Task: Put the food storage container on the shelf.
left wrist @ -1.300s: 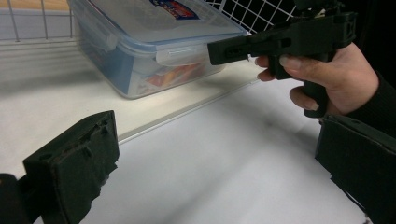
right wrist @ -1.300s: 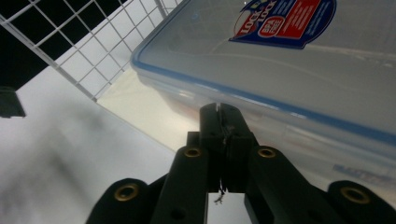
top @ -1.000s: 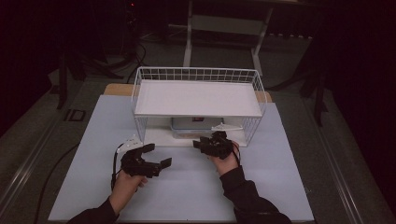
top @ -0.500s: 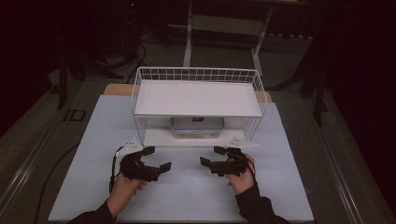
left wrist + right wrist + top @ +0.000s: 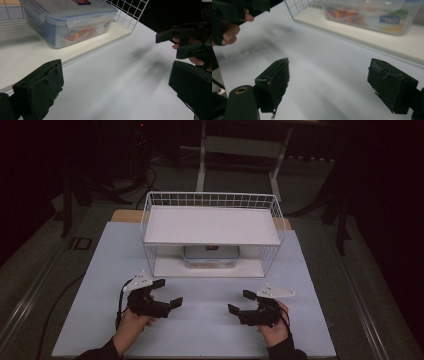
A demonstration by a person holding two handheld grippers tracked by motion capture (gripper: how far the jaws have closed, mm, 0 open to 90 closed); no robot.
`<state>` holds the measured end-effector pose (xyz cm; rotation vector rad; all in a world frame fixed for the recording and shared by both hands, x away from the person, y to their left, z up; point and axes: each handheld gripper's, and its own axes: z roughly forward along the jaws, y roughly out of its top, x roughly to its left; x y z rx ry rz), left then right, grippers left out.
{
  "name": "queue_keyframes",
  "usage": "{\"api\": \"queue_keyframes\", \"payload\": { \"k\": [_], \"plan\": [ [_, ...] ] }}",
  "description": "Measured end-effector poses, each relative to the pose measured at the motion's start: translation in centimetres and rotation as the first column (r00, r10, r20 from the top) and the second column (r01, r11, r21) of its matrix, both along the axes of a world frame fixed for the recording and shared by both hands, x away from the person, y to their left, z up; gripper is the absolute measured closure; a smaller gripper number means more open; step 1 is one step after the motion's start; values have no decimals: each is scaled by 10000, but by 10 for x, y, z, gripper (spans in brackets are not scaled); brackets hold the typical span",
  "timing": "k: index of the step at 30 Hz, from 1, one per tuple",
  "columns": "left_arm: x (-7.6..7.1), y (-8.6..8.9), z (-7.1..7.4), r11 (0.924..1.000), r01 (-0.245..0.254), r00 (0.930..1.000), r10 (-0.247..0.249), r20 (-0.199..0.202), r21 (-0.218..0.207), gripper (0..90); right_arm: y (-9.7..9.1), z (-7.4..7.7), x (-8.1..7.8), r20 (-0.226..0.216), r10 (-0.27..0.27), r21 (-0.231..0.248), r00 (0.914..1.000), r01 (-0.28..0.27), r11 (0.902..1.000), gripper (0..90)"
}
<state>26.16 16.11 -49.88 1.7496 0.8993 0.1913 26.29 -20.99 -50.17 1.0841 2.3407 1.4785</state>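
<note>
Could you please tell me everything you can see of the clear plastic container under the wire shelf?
The container is a rectangular box of clear plastic with rounded corners, closed by a blue-rimmed lid with a snap flap folded down on the near side. A label sits on the lid; colourful contents show through the wall, too blurred to name. It stands upright and level on the white lower board of the wire rack, with nothing else touching it.

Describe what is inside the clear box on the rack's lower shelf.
Through the box wall, colourful packets show, orange and red. Its lid is shut, and a label covers part, so their number and kind cannot be told.
</note>
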Motion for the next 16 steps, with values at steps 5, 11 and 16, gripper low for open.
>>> {"api": "queue_keyframes", "payload": {
  "k": [5,11,16],
  "plan": [
    [0,-3,-3,9989,-40,9997,30,222,458,0,-7,-5,-5,-250,-121,114,9996,124,9999,176],
    [0,-7,-7,9983,151,9998,-158,120,567,0,-19,-11,-9,-499,-470,-2,9976,471,9989,179],
    [0,-9,-7,9991,219,9997,-223,105,370,0,-22,-13,-8,-526,-573,-38,9970,572,9984,179]
  ]
}}
